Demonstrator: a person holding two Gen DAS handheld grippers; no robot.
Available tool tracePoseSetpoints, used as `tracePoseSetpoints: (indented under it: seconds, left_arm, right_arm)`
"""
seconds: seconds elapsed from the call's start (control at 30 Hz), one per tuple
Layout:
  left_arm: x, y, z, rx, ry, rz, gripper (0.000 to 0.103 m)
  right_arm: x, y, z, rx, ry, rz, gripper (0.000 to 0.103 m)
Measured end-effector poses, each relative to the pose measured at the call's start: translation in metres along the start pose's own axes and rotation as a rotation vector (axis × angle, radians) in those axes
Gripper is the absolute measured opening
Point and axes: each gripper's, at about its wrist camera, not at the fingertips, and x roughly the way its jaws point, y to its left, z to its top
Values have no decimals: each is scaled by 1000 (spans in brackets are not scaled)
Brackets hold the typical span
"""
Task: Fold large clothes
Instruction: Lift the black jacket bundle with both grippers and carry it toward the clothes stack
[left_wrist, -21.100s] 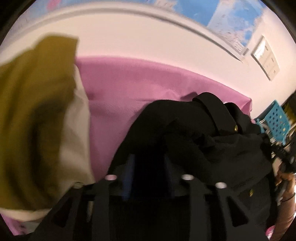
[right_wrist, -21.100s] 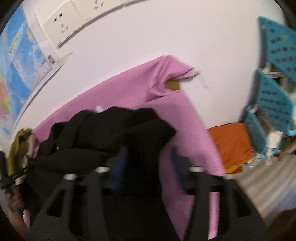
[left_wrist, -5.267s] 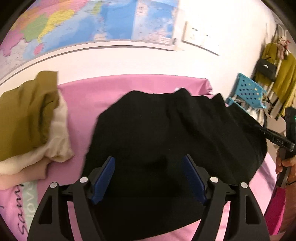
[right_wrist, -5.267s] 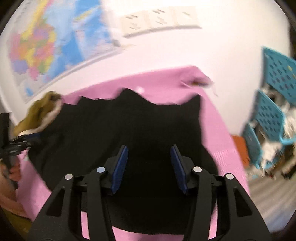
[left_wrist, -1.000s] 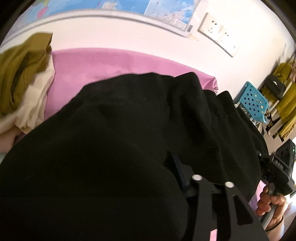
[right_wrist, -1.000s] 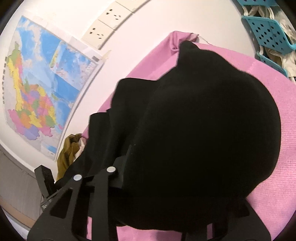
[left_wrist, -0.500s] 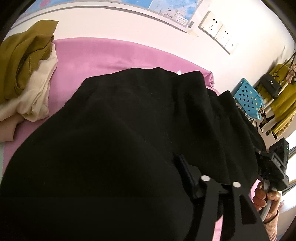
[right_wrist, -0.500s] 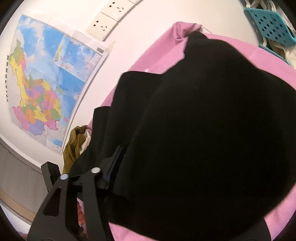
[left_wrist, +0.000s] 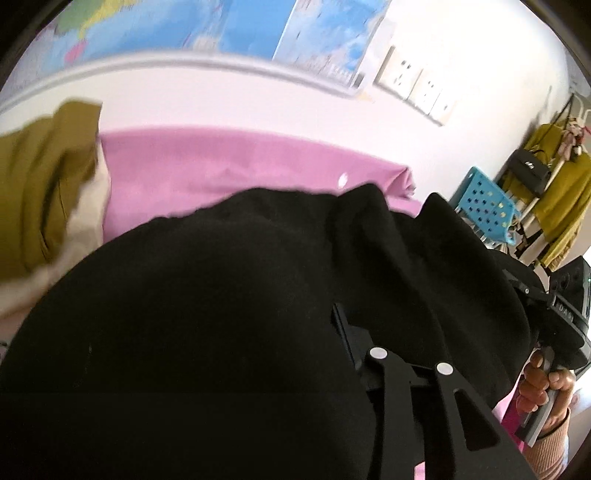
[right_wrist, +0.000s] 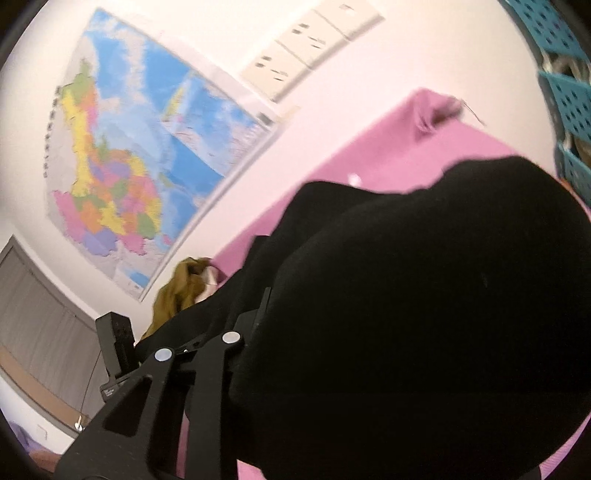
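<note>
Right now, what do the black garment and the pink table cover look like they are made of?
The black garment looks like thick, matte, soft knit or fleece: it drapes in rounded, shineless folds. The pink table cover looks like thin matte woven cloth, lying flat and bunching at its corner. Blur hides the weave of both.

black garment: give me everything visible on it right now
The black garment is a large, matte, soft-looking dark cloth with no visible print or fastenings. It is lifted and draped over both grippers, hiding most of their fingers, and bulges toward both cameras. Its far edge lies in loose folds on the pink cover. An olive and cream clothes pile sits just beyond its left edge; contact cannot be told. The image is partly motion-blurred.
</note>
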Motion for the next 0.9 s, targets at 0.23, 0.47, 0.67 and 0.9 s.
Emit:
tracePoseSetpoints:
  seconds: [0.23,0.47,0.67,0.9]
  left_arm:
    - [-38,-7,28,62,-63,-4,31]
    - [-82,4,55,68,-154,-12,31]
    - [-130,16,84,84,-260,33,31]
    - [-188,47,116,68,-376,171,31]
  right_arm:
    - [-9,46,28,-83,-19,43,26]
    - [-6,99,51,-151,-48,121,26]
    - [7,145,74,-216,-71,198,26]
    - [47,218,99,-297,-79,315,26]
